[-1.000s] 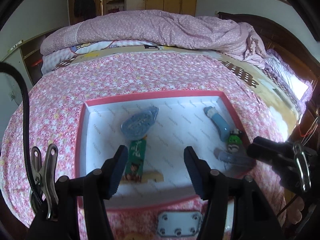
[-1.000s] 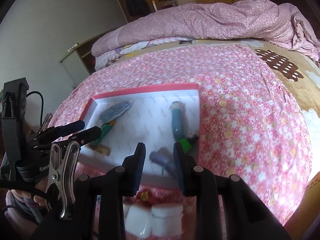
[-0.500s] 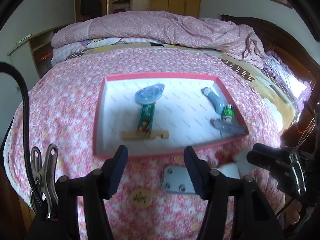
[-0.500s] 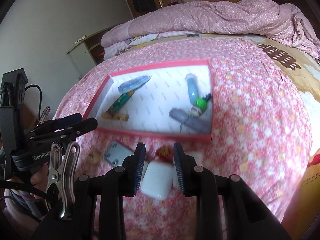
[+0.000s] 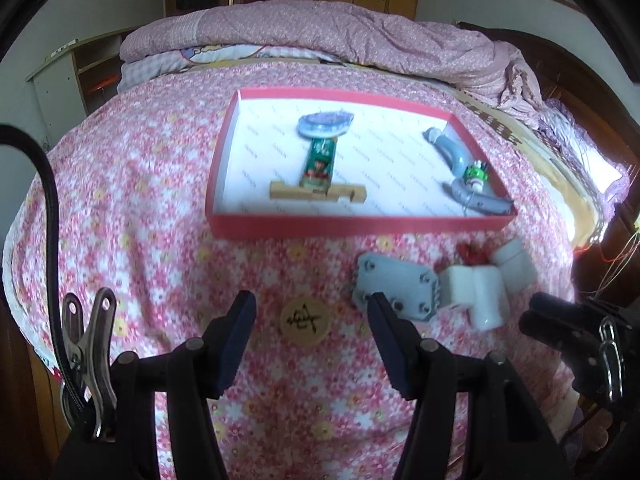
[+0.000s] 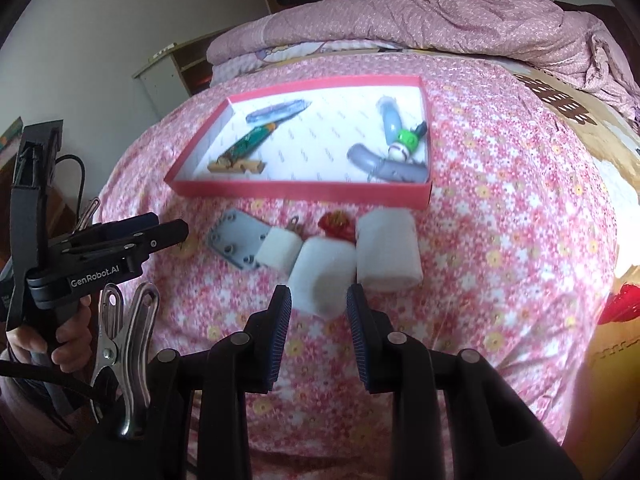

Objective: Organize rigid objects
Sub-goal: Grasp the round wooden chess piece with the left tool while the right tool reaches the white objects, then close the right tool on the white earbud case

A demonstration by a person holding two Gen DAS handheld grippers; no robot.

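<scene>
Open flowered bedspread [image 5: 120,208] is seen nearest, with free room left of the loose items. The left hand-held gripper [image 5: 312,312] is spread wide and grasps nothing; a round wooden token [image 5: 305,321] lies between its fingertips on the bed. The right hand-held gripper [image 6: 319,300] is parted and empty, its tips on either side of the near end of a white cylinder [image 6: 322,276]. Beside that cylinder lie a larger white cylinder [image 6: 387,250], a smaller one [image 6: 279,250], a grey plate [image 6: 236,242] with holes and a red trinket [image 6: 337,226]. Farther on, the red-rimmed tray [image 5: 360,227] is set with its long axis left to right; inside, a green tube [image 5: 319,164] points near to far, with a wooden strip [image 5: 318,193] lying crosswise at its near end and a grey curved piece [image 6: 384,166] in the near right corner
</scene>
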